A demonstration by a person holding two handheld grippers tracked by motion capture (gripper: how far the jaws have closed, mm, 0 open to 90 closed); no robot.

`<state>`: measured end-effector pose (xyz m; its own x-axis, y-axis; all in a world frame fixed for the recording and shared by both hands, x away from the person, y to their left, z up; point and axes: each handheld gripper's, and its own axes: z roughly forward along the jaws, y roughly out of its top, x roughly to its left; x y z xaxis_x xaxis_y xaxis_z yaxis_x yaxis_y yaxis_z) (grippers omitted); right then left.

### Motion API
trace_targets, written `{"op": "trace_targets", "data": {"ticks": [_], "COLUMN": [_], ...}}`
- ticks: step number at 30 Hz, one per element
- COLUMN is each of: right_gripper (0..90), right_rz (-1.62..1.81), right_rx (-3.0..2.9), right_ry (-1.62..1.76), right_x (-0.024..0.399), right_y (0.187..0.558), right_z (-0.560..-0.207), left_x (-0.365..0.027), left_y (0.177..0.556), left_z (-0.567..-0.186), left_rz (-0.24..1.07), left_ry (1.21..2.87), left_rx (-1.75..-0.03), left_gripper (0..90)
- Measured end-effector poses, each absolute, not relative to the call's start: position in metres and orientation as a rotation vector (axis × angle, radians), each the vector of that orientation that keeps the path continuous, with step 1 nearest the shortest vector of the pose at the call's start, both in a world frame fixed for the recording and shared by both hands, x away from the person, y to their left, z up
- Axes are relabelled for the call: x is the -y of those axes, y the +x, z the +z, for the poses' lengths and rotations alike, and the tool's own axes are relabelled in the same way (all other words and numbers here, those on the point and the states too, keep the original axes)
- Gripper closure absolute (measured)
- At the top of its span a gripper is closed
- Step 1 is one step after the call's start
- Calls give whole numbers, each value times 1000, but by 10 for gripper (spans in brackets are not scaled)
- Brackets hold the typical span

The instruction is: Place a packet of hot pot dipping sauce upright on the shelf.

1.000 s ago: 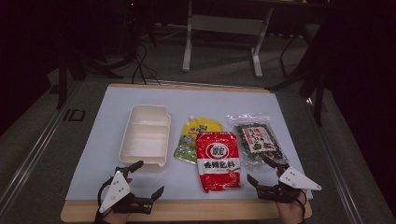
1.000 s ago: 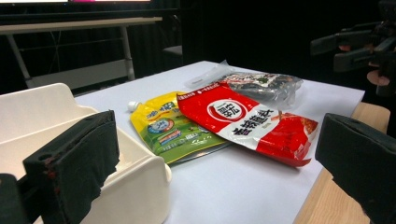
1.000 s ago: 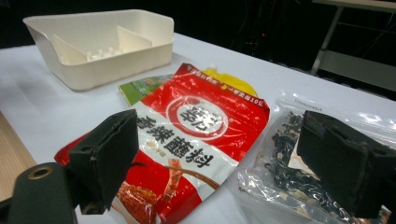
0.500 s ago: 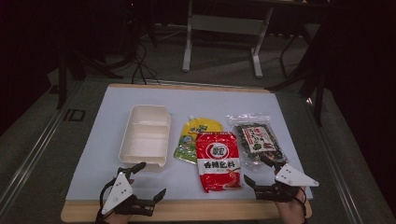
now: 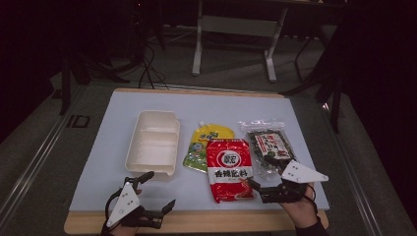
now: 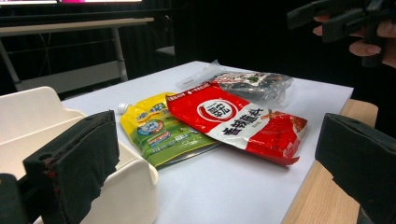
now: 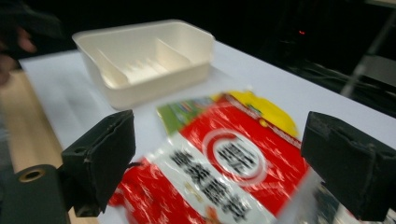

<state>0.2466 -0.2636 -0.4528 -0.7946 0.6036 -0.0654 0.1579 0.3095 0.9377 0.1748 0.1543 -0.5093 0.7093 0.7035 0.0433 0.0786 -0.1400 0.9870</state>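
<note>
Packets lie in a row at the centre of the high view: a red sachet (image 5: pixel 229 168) in the middle, lapping over the lower edge of a yellow-green spouted pouch (image 5: pixel 205 146) to its left, with a clear bag of dark dried food (image 5: pixel 268 146) just to its right. Left of them all sits a white divided tray (image 5: pixel 152 141), empty, its long side running up the frame, probably set there to receive the packets.

Low and right in that view, the right gripper (image 5: pixel 256 185) rests near the table's front edge with its jaws spread apart and nothing between them, pointed left at the bottom right corner of the red sachet. In the right gripper view the sachet (image 7: pixel 219 172) fills the gap between the two black jaws, which suggests the hand is lining up to take it by that near corner, the part easiest to reach from the wooden table edge (image 5: pixel 196 221).

The left gripper (image 5: pixel 160 196), lower left, also stands wide and empty, well apart from the packets, close to the tray's near end. Its own view looks past the tray's rim (image 6: pixel 116 186) towards the sachet (image 6: pixel 238 123), likely waiting to steady the tray.
</note>
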Motion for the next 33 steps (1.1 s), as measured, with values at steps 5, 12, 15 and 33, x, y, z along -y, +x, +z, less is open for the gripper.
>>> {"op": "trace_targets", "data": {"ticks": [5,12,15,33], "right_gripper": [95,147,147,260], "right_rz": [1498,1429,1398,1255], "right_rx": [-2150,-2190,-2211,-2343], "right_ry": [685,701,740,879], "right_x": [258,246,244,241], "right_y": [257,287,300,370], "right_z": [-446,-445,-447,-463], "left_x": [-153,-153,-153,-153], "left_y": [175,174,175,175], "left_z": [-509,-509,-510,-510], "left_rz": [602,601,600,597], "left_ry": [1648,1647,1653,1655], "left_rx": [-635,-636,-635,-638], "left_gripper": [8,8,8,8]}}
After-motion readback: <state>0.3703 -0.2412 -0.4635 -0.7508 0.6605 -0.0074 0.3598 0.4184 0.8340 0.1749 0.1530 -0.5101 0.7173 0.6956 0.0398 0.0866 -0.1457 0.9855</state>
